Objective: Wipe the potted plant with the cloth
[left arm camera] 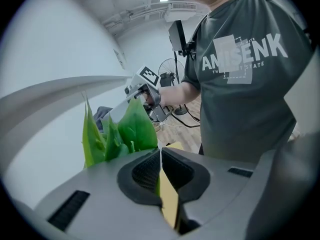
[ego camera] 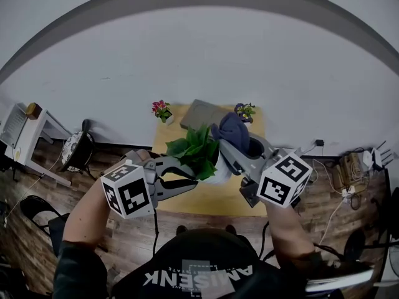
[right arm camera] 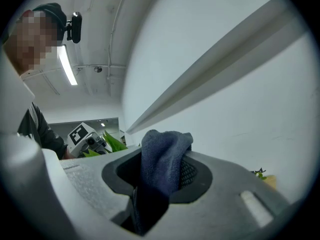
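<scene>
Progress: cloth [right arm camera: 162,159] is in hand and the plant is steadied, so wiping looks under way or about to start. No leaf can be read as clean or dusty, so the share done cannot be told.

- Right gripper [ego camera: 227,145]: closed on the bunched dark-blue cloth, which sits at 1 o'clock of the potted plant [ego camera: 196,151], at its top leaves. Contact cannot be confirmed.
- Left gripper [left arm camera: 160,169]: pressed together. A thin green sliver shows in the seam, so it looks to be pinching a leaf [left arm camera: 135,129] from 8 o'clock.
- The plant, with its white pot [ego camera: 219,174], is over the middle of the bench [ego camera: 206,205].

Edges and room:
- Wall runs along the bench's far edge at 12 o'clock.
- A small flower pot [ego camera: 162,109] stands at 11 o'clock, another small pot [ego camera: 245,111] at 1 o'clock, and a grey pad [ego camera: 201,113] lies between them.
- Strokes toward 12 look cramped.
- The near edge at 6 o'clock is by the person's body.
- 3 and 9 o'clock appear open.
</scene>
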